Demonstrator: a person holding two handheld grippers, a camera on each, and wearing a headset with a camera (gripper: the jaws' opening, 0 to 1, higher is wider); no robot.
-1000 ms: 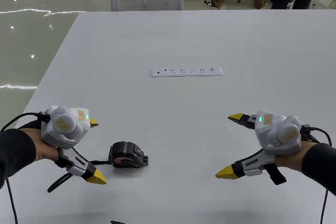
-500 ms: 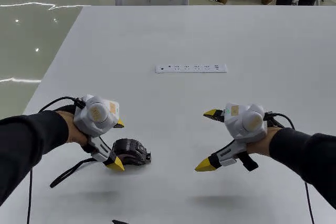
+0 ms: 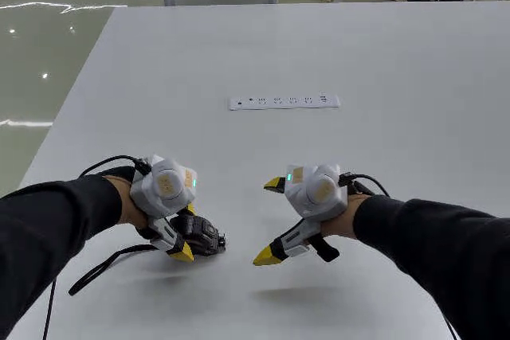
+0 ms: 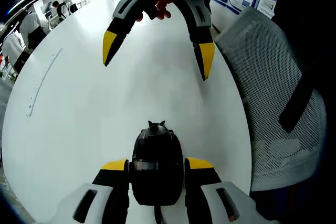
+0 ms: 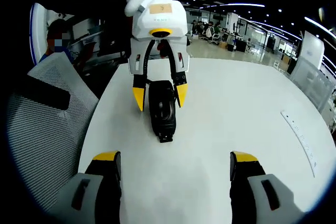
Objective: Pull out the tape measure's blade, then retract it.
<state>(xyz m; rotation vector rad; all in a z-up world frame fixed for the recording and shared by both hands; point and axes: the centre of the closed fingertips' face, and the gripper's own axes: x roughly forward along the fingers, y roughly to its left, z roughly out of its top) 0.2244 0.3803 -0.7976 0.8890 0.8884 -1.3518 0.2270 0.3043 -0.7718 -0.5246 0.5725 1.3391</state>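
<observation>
Where the table (image 3: 374, 61) runs toward its near-left corner, my left claw (image 3: 188, 231) sits low over the white top with its jaws drawn in narrow around the tape measure (image 3: 205, 234). In the left gripper view the black case (image 4: 156, 166) fills the gap of that claw (image 4: 157, 164), and each yellow tip (image 4: 114, 164) lies against a side of it. The case rests on the table with its mouth pointing away from my left hand, toward my other claw. The small hook tab (image 4: 156, 124) of the blade sits right at the mouth, so the blade is in. A black strap (image 3: 111, 264) trails from the case back toward the near edge, under my left sleeve.

Just to the right, apart from the case and touching nothing, my right claw (image 3: 269, 220) is spread wide, holding nothing. In its own view the two tips (image 5: 107, 157) stand far apart around bare table, and the tape measure (image 5: 163, 108) lies straight ahead between the jaws of the left claw (image 5: 159, 96). From the left gripper view the right claw (image 4: 157, 53) faces me, open.

A white power strip (image 3: 284, 102) lies flat near the table's middle, well apart from both claws. A grey mesh chair (image 4: 273, 103) stands beside the table's near edge.
</observation>
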